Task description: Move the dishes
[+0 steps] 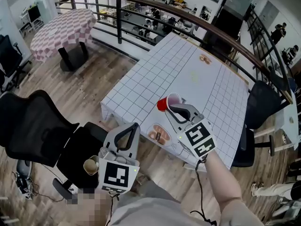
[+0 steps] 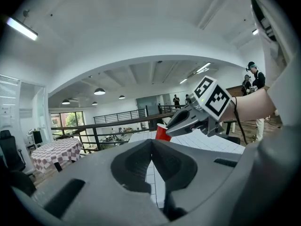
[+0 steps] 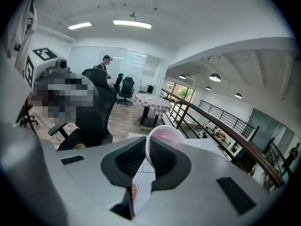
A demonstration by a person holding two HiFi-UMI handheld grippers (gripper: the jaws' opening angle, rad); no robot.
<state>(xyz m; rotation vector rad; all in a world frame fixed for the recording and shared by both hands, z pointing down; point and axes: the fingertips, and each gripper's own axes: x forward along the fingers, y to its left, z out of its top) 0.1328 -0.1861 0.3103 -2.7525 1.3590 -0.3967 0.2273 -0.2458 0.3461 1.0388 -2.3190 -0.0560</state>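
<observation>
A red cup with a white inside hangs on its side above the near part of the grid-cloth table. My right gripper is shut on its rim. In the right gripper view the rim of the cup is pinched between the jaws of the right gripper. My left gripper is lower, off the table's near corner, shut with nothing in it. The left gripper view shows the left gripper with its jaws together, and beyond them the red cup and the right gripper.
A printed plate lies at the table's near edge and another lies far back. A small tan cup sits by the black chair on the left. A checked round table and a railing stand beyond.
</observation>
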